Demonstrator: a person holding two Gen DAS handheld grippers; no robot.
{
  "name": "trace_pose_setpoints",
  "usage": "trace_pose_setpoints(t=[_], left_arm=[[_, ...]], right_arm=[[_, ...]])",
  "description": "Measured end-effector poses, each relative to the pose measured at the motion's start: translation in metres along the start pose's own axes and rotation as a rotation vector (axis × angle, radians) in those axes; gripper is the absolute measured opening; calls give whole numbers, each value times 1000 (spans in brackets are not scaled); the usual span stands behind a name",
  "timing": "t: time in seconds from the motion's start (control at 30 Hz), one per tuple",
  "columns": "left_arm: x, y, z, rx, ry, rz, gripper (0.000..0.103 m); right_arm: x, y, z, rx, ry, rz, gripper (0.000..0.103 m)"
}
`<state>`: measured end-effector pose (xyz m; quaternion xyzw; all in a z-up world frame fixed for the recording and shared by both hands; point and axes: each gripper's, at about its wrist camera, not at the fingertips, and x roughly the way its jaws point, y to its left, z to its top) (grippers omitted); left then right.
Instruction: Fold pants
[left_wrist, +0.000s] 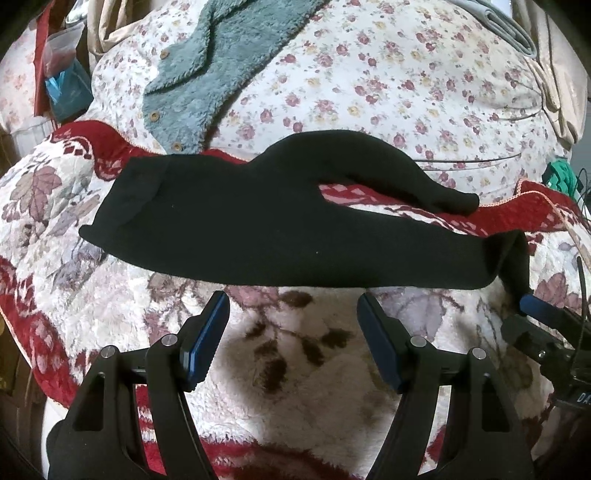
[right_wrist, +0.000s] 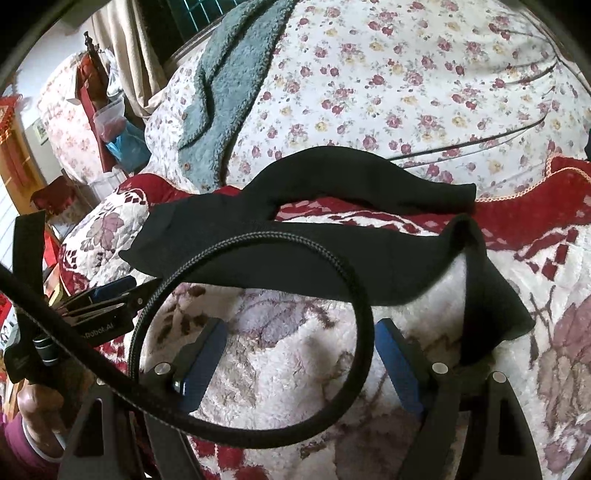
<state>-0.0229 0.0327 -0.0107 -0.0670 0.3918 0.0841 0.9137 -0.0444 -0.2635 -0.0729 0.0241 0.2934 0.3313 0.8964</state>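
Black pants (left_wrist: 266, 225) lie across a red and white floral blanket (left_wrist: 288, 354), waistband to the left, two legs to the right. The far leg curves away; the near leg's cuff is bent over at the right (right_wrist: 491, 295). My left gripper (left_wrist: 293, 310) is open and empty, just short of the near edge of the pants. My right gripper (right_wrist: 301, 339) is open and empty, close to the near leg's bent cuff. It also shows at the right of the left wrist view (left_wrist: 535, 314). The pants show in the right wrist view (right_wrist: 295, 254) too.
A teal fleece garment (left_wrist: 207, 74) lies on a flowered quilt (left_wrist: 406, 92) behind the pants. A black braided cable (right_wrist: 258, 332) loops in front of the right camera. The left gripper shows at left there (right_wrist: 99, 299). Clutter stands past the bed's left side.
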Motion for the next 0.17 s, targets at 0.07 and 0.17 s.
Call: trace_pose_setpoints(t=[0.07, 0.17], left_arm=[[-2, -1, 0, 7, -17, -1, 72], [-4, -4, -1, 14, -26, 3, 72]], right_arm=[[1, -1, -1, 6, 2, 10, 80], [0, -2, -2, 11, 1, 10, 80]])
